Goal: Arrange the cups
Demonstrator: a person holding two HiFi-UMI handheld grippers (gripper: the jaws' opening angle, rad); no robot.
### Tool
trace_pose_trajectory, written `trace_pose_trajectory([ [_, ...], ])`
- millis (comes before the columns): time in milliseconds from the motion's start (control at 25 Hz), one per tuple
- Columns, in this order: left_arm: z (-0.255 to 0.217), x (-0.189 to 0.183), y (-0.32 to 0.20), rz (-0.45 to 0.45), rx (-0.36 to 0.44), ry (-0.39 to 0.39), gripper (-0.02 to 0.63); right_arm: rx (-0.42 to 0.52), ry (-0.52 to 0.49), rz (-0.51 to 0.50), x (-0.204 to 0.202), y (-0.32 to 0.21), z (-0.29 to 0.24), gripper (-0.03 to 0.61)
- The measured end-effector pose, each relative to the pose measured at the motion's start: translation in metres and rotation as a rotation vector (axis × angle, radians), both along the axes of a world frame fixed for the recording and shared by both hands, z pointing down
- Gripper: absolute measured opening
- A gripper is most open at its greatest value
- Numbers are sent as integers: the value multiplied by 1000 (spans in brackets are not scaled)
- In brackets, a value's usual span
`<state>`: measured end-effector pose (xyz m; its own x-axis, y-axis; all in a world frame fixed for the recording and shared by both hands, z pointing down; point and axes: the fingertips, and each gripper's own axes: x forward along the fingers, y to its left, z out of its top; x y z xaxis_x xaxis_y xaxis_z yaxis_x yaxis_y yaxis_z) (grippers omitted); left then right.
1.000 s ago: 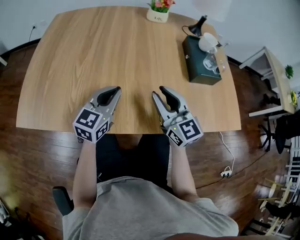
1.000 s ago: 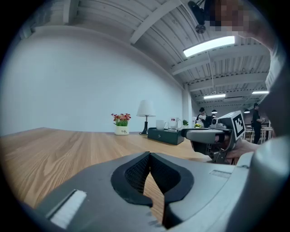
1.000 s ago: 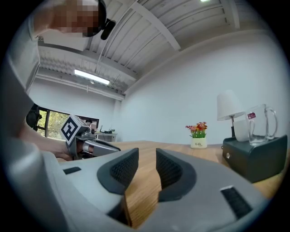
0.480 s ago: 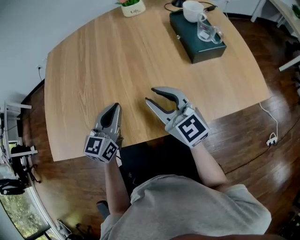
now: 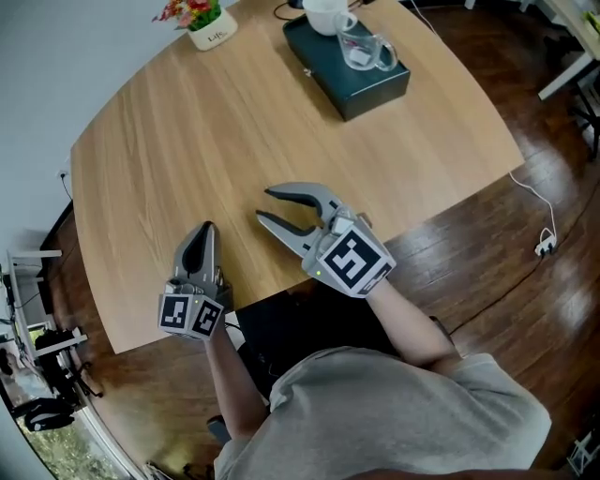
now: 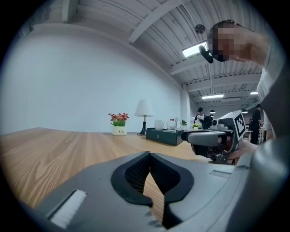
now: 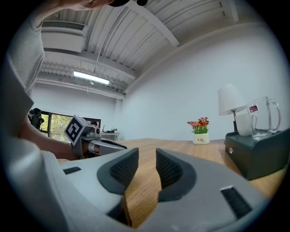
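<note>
A white cup (image 5: 323, 14) and a clear glass mug (image 5: 364, 52) stand side by side on a dark green box (image 5: 361, 84) at the far side of the wooden table (image 5: 187, 141). The right gripper view shows the mug (image 7: 263, 118) and the cup (image 7: 244, 123) on that box (image 7: 258, 154) far ahead at the right. My right gripper (image 5: 262, 204) hovers over the table's near edge, open, with nothing between its pads (image 7: 123, 170). My left gripper (image 5: 204, 228) rests further left by the same edge, jaws shut and empty. Both grippers are far from the cups.
A small pot of flowers (image 5: 208, 33) stands at the table's far edge, and a white lamp (image 7: 231, 102) rises behind the box. Dark wood floor surrounds the table, with a white cable (image 5: 539, 234) lying on it at the right. People are in the far background.
The head view has swung round, so the table, box and cups sit differently in the picture. Both grippers stay at the near table edge with their jaws as before.
</note>
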<state>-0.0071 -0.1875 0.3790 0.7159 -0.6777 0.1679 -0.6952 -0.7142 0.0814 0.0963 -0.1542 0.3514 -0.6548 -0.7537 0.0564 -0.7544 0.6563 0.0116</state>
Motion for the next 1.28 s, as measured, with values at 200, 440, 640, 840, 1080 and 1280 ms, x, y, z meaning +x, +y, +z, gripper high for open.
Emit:
trace_pose_trajectory([
  [200,2,4,-1,-2,-1,2,11,1,14,3,2,0,2,118],
  [440,1,4,-2,-6,6,0,11,7,39,13,1,0,4,118],
  [640,3,6,-1,-7,7,6,11,6,51,22,3,0,6,118],
  [840,2,5,-3,-2,7,3,11,-11,61,29,3,-1,8,118],
  [1080,1,2,-2,-3,6,3,11,-23,62,39,4,-2,8,118],
  [1280,-1,1,-4,-7,9,3,11,-10,55,46,5,-5,6,118],
])
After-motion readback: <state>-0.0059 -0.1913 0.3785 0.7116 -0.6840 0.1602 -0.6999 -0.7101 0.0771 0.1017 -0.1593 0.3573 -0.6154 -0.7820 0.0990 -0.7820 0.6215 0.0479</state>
